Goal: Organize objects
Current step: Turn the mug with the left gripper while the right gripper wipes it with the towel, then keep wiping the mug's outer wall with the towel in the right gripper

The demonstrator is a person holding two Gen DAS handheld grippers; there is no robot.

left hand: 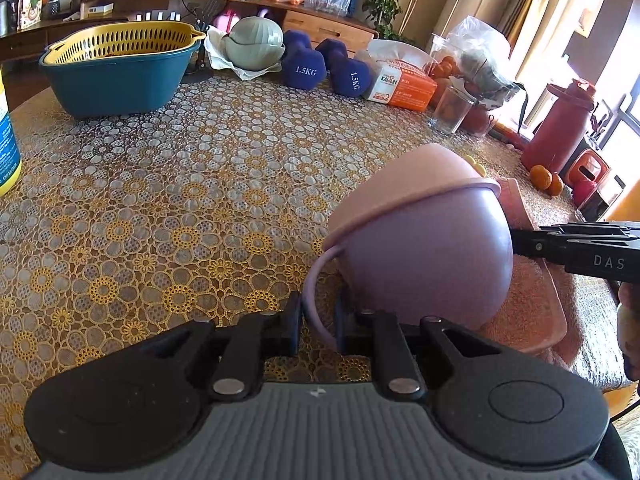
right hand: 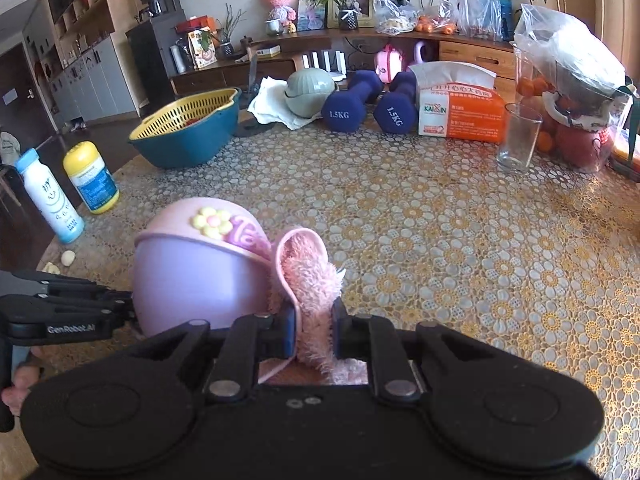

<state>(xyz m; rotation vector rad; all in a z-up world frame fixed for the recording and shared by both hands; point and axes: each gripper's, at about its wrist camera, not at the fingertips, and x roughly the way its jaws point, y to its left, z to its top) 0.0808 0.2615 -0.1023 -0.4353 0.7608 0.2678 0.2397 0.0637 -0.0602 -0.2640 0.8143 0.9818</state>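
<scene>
The left gripper (left hand: 318, 326) pinches the purple handle (left hand: 314, 300) of the toy (left hand: 424, 256); the right gripper (right hand: 312, 332) grips what looks like its pink fuzzy slipper (right hand: 310, 280).

Dumbbells (right hand: 346, 106), tissue pack (right hand: 460, 114), glass (right hand: 518, 138)

On the table (right hand: 440, 240), the helmet (right hand: 192, 272) lies near and left, with the fuzzy slipper (right hand: 308, 276) touching its right side. Left of the helmet stand two bottles (right hand: 90, 178), and far behind them sits the basin (right hand: 188, 136) with a strainer basket (right hand: 180, 114) in it. Along the far edge, left to right: lidded bowl (right hand: 308, 92) on a cloth (right hand: 272, 106), two dumbbells (right hand: 348, 106), tissue pack (right hand: 460, 108), glass (right hand: 520, 136)
</scene>
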